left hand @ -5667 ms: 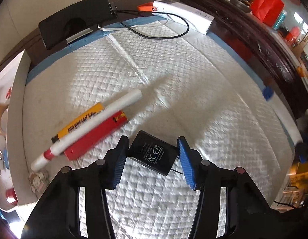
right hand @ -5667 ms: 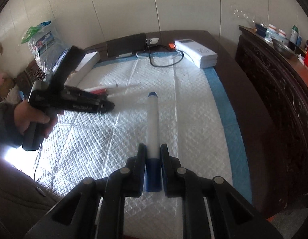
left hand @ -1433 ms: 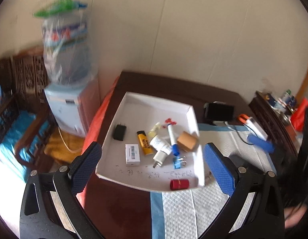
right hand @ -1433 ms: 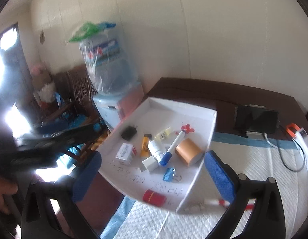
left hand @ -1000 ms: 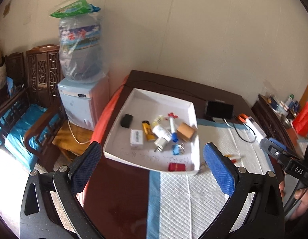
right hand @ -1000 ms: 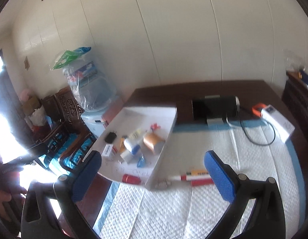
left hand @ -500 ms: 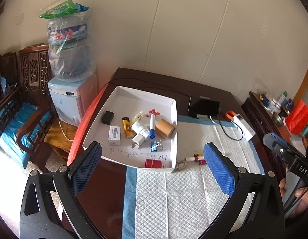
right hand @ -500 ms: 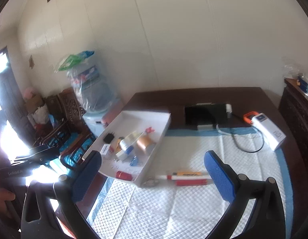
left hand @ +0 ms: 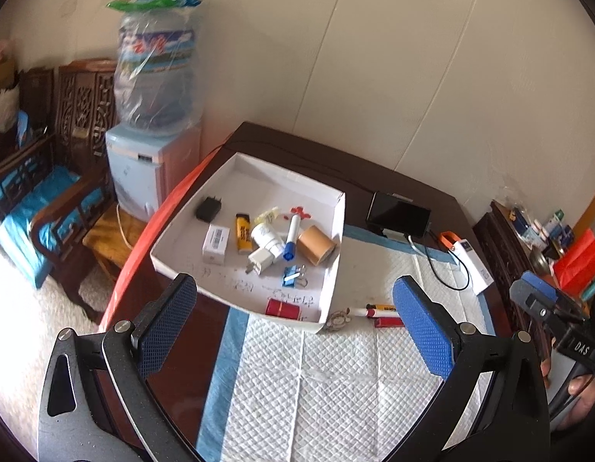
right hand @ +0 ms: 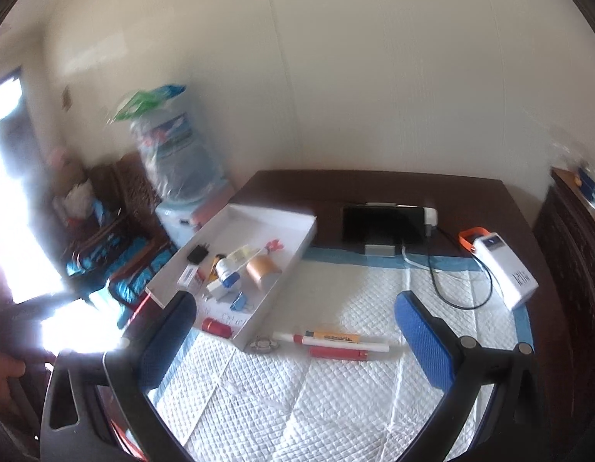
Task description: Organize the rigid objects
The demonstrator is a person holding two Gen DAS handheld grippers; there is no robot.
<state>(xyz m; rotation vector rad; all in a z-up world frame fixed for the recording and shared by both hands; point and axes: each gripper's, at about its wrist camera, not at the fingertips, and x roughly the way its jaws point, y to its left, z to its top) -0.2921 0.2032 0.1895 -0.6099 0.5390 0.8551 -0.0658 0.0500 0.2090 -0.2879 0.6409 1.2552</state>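
I see cream panelled walls (left hand: 374,57) enclosing the room, with a dark brown wooden table (right hand: 374,184) pushed against them and a carved dark wooden bench with blue cushions (left hand: 39,192) off to the side. Beside the table stands a pale blue water dispenser topped by a plastic-wrapped bottle (left hand: 155,88). A white quilted pad with blue edging (right hand: 336,392) covers most of the tabletop. At its far left sits a shallow white cardboard tray (left hand: 336,254) holding a tan tape roll (left hand: 315,244), a blue-capped white marker (left hand: 290,235), a white plug adapter (left hand: 260,260), a yellow lighter (left hand: 242,232), a black charger (left hand: 208,208) and a small red cylinder (left hand: 282,308). Just beside the tray on the pad lie a red-tipped white marker (right hand: 328,340), a yellow marker (right hand: 334,335) and a flat red bar (right hand: 337,353), touching one another. My left gripper (left hand: 297,323) and right gripper (right hand: 293,342) both hover above the pad with fingers spread wide, holding nothing.
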